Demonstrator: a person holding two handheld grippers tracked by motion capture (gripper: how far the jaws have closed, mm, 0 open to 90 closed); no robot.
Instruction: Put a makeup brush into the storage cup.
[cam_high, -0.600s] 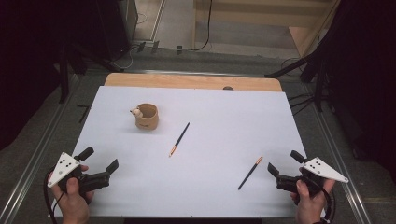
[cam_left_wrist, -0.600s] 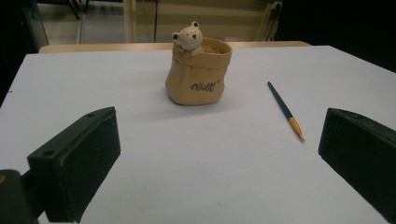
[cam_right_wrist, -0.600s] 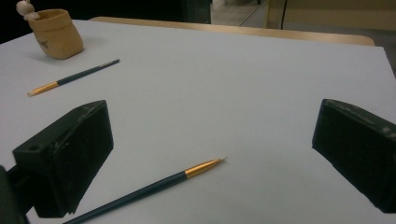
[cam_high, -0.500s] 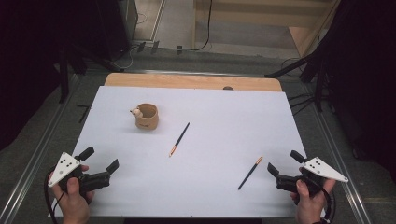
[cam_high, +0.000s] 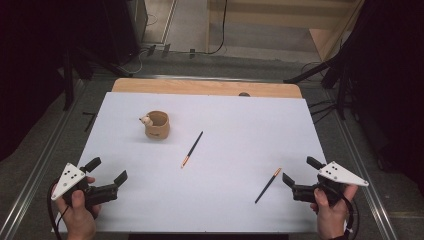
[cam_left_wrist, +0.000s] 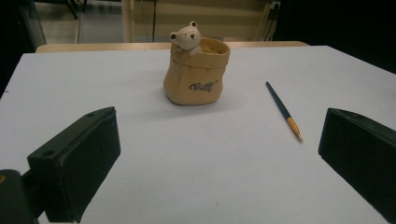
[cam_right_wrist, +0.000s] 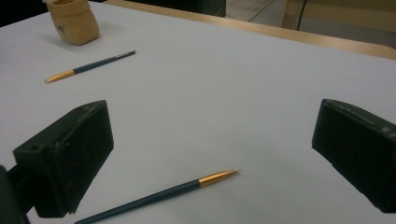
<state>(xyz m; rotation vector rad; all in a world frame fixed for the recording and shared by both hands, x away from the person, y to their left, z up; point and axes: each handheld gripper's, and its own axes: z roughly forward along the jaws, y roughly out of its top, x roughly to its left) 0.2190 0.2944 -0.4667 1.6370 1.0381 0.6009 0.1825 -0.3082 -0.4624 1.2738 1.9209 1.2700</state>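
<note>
Pot (cam_high: 158, 125) toward the table's (cam_high: 240, 210) far left, one pencil (cam_high: 192, 149) just right of it (mid-table), second pencil (cam_high: 268, 185) well apart at near right.

**Bear pot and one pencil ahead of wide-open jaws**

The left gripper (cam_left_wrist: 219, 163) has its two black jaws spread far apart, one at the lower left of the frame and one at the lower right, with nothing between them but the bare white table (cam_left_wrist: 210, 186). At upper centre stands a tan sack-shaped pot (cam_left_wrist: 196, 74), upright, with dark script on its front and a small bear figure (cam_left_wrist: 187, 37) peeking over its rim at the left. To the right of the pot, apart from it, a dark pencil (cam_left_wrist: 283, 110) lies flat, its orange end and pale tip pointing toward the lower right. A wooden edge (cam_left_wrist: 116, 46) runs along the table's far side.
</note>
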